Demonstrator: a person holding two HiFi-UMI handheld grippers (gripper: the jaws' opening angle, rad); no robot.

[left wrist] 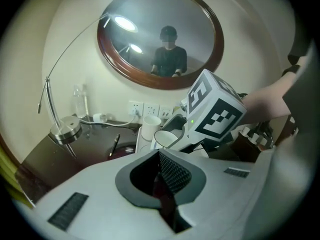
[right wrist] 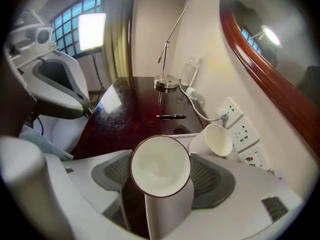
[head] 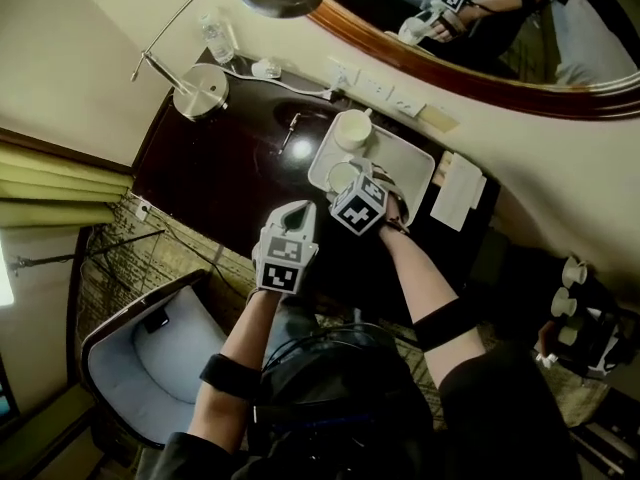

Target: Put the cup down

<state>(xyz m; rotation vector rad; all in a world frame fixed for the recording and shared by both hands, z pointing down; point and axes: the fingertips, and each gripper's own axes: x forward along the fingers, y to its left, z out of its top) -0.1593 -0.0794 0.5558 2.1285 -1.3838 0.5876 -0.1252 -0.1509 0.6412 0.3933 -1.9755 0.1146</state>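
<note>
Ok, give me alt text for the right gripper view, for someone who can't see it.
The right gripper grips a white cup, its open mouth facing the camera, over a dark desk. Behind it a second white cup sits on a white tray, with a pen and a lamp base farther back.

The cup held in the right gripper is seen as white glazed ceramic, glossy, with a thin dark rim. Its pads are noted as dark and finely meshed (rubber-like), the shells as matt pale plastic. The surface is read as dark polished wood, strongly reflective. The tray is logged smooth white, material not told. The lamp base is marked brushed metal, the mirror frame varnished wood.
</note>
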